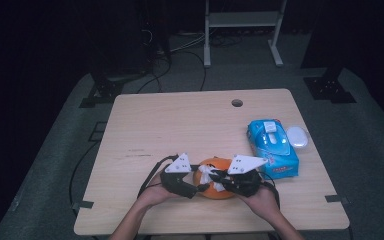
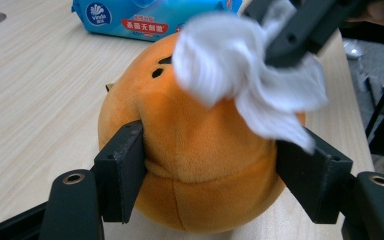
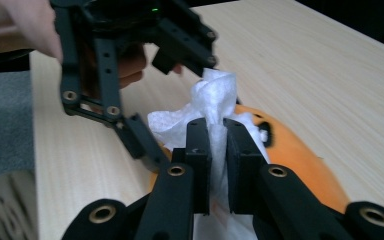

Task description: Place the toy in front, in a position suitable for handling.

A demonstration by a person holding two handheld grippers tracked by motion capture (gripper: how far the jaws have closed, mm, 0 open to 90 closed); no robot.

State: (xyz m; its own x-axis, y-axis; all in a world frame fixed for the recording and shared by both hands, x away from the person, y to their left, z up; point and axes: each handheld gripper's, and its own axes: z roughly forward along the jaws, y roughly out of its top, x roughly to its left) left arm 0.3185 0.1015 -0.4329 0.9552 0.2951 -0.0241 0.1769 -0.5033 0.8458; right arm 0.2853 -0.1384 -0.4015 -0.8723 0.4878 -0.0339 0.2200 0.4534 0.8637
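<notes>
- Left hand-held gripper (image 2: 210,165), lower frame: jaws clamp orange plush toy (image 2: 200,170), steadying it on counter (image 2: 40,100)
- Right hand-held gripper (image 3: 219,150), centre: jaws pinch white wipe (image 3: 215,95) for rubbing the toy's top

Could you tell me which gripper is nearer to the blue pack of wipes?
The right gripper, pinching a white wipe on the orange plush toy, sits just beside the blue pack. The left gripper clamps the toy's far side.
</notes>
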